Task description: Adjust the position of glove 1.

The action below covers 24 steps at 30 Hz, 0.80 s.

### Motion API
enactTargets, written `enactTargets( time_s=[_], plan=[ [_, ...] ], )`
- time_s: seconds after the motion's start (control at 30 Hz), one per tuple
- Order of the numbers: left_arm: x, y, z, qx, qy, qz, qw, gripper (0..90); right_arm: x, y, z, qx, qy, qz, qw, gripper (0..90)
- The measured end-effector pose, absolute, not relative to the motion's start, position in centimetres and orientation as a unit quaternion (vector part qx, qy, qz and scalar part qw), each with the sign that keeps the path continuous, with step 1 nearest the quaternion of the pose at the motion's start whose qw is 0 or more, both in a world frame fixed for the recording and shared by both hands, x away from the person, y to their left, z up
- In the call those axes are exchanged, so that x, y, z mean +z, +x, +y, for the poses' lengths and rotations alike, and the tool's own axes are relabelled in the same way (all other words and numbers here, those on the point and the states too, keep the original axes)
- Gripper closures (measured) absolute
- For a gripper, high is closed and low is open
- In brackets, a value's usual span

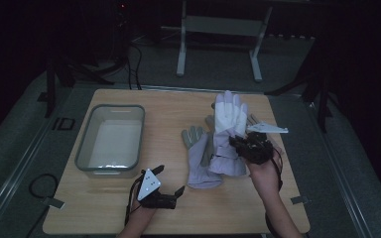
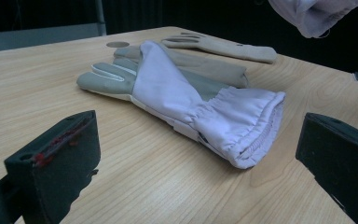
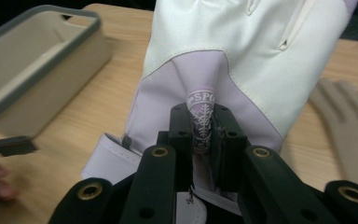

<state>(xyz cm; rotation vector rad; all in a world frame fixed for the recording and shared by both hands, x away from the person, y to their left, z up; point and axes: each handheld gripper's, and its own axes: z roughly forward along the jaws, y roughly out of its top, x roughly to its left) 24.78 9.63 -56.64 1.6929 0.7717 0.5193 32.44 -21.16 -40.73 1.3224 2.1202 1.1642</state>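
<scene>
High view: right gripper (image 1: 241, 142) pinches a fold of the white glove (image 1: 229, 115), lifted above the worktop (image 1: 218, 208). Left gripper (image 1: 170, 184) hangs open near the lilac glove (image 1: 201, 158) lying flat. Tub (image 1: 110, 139) sits left. Risk: thin fabric pinch slips, so the glove drops.

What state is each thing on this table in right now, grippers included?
Left gripper: open, holding nothing, low over the table.
Right gripper: shut on the white glove's fabric.
White glove: pinched and lifted, cuff hanging.
Grey-palmed glove: lying flat on the table, cuff toward the left gripper.
Beige glove: lying flat farther back.
Bin: upright, nothing visible inside.
</scene>
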Motion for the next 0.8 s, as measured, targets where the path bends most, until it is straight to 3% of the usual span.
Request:
enactTargets(
  time_s=[0.37, 0.8],
  plan=[
    [-56.6, 24.8, 9.6, 0.220, 0.722, 0.328, 0.569, 0.0, -43.8, 32.4, -17.8, 0.410, 0.482, 0.763, 0.130, 80.2],
    [-56.6, 24.8, 9.6, 0.220, 0.722, 0.327, 0.569, 0.0, -47.8, 34.6, -14.3, 0.343, 0.479, 0.796, 0.137, 80.1]
  ],
)
